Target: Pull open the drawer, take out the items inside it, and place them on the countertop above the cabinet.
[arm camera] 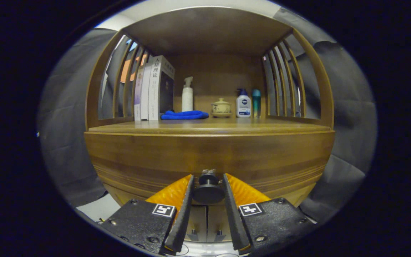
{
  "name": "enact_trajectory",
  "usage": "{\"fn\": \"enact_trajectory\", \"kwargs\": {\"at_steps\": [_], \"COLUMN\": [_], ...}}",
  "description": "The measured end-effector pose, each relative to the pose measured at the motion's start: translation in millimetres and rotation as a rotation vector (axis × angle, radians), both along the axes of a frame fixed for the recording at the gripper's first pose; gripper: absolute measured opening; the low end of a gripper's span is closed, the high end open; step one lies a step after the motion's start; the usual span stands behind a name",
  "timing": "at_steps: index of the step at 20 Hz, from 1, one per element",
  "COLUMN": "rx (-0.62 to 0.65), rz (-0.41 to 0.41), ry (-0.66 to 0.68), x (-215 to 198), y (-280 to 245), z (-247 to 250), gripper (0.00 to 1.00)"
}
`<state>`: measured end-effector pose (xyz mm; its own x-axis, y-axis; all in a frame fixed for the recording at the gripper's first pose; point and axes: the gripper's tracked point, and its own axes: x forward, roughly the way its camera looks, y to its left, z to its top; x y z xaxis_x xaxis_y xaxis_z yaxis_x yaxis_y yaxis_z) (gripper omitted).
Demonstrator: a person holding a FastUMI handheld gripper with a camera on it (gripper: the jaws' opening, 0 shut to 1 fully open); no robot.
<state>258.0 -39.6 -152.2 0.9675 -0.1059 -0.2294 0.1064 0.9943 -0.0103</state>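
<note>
We have the claw brought up to the front of the drawer, its two fingers set narrow on either side of the dark round knob. The knob sits right between them, and the inner faces look to be touching its rim or all but touching it — we cannot tell whether both are truly pressing. We hold it this way because the knob is the only purchase on that flat wooden front; a grip behind its wide cap should let us draw straight back without slipping off.

The drawer itself appears closed, its face flush under the edge of the surface above it, so whatever lies inside is hidden from us and nothing has yet come out. We judge the task to be at its very first step.

On the surface, well beyond the fingers, stand some books at the left, upright against the slatted side of the cabinet. Beside them lies a folded blue cloth, with a white pump bottle behind it, a small lidded pot on a saucer, a white lotion bottle and a slim teal bottle. They are all pushed toward the back — which leaves the front strip of the surface bare, the natural place for us to set the drawer's things down.

The pull ought to be level and steady, since a tilted claw could ride off the knob.
</note>
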Motion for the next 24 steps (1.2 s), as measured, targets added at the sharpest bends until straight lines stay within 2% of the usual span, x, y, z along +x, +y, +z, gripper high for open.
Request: {"fn": "enact_trajectory", "kwargs": {"at_steps": [4, 8, 14, 24], "rx": [0.078, 0.014, 0.009, 0.015], "rz": [-0.003, 0.004, 0.000, 0.018], "ry": [0.007, 0.036, 0.053, 0.047], "x": [1, 1, -5, -87], "y": [-1, -3, -1, 4], "z": [-5, -5, -4, -3], "gripper": [0.47, 0.42, 0.38, 0.38]}}
